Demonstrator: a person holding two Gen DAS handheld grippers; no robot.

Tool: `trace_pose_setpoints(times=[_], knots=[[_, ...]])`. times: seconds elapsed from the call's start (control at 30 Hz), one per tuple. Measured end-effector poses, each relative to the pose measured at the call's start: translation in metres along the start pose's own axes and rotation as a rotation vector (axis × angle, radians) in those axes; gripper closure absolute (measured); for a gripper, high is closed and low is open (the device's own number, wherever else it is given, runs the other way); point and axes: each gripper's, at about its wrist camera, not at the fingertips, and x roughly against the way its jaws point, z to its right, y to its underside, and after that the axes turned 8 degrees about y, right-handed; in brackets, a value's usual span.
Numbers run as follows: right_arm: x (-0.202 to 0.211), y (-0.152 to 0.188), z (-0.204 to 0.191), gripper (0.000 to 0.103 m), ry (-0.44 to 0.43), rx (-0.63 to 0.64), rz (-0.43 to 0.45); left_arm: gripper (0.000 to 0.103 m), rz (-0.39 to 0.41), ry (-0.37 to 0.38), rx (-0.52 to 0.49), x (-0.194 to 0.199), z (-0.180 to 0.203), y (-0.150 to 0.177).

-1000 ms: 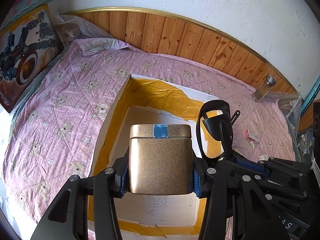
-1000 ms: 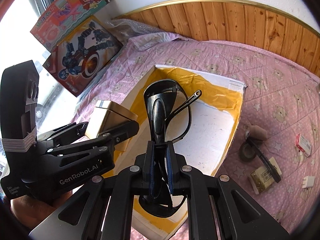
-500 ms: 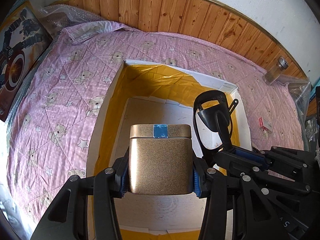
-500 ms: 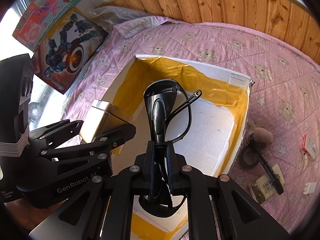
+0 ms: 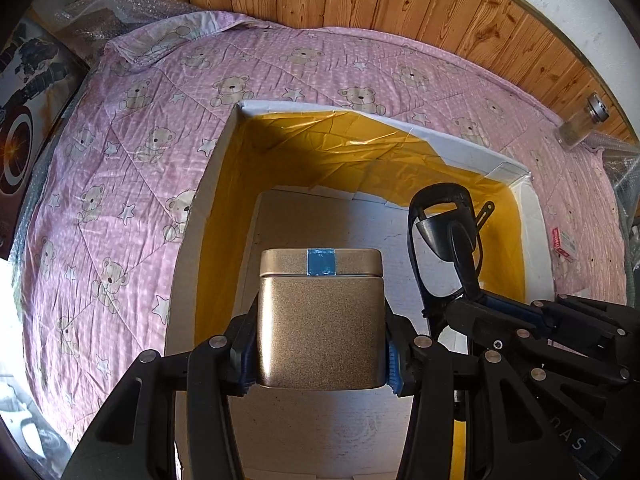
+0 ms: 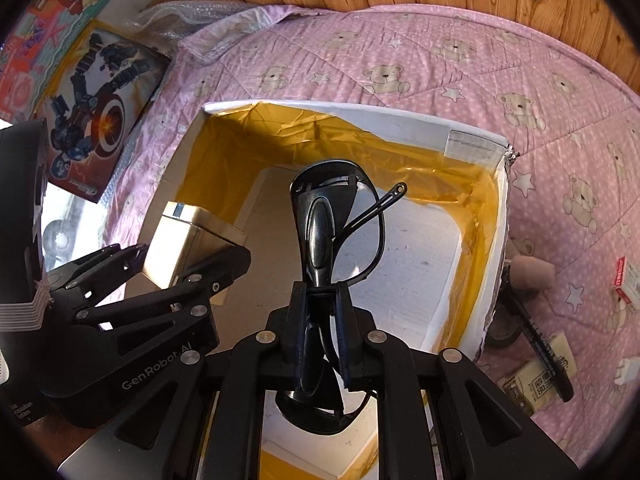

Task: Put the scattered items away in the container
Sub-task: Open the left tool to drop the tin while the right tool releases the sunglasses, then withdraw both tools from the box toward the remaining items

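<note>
Meanwhile, both loads hung over the empty box (image 5: 224, 168).
The left gripper (image 5: 320, 354) pinched a tin (image 5: 320, 316), the right gripper (image 6: 322, 312) sunglasses (image 6: 334, 232); a marker (image 6: 540, 344) and packets lay beside the box's right edge.

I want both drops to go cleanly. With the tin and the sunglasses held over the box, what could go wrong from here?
The left gripper and right gripper sit close together above the box, so they may collide. The sunglasses are pinched by one end, arm loose, and could snag. The gold tin might land on them.
</note>
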Motion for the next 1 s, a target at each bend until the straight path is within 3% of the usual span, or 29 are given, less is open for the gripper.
trace_pose_setpoints(times=[0.17,0.47,1.0], knots=[[0.007,0.001,0.004,0.079,0.003,-0.007,0.025,0.052,0.000,-0.067,-0.004,-0.011,-0.004,-0.005],[0.030,0.023,0.004,0.077,-0.019,0.010,0.049,0.051,0.004,-0.062,-0.001,0.010,-0.006,0.013],[0.068,0.074,-0.003,0.073,-0.077,0.054,0.075,0.050,0.031,-0.052,-0.068,0.058,0.023,0.065]])
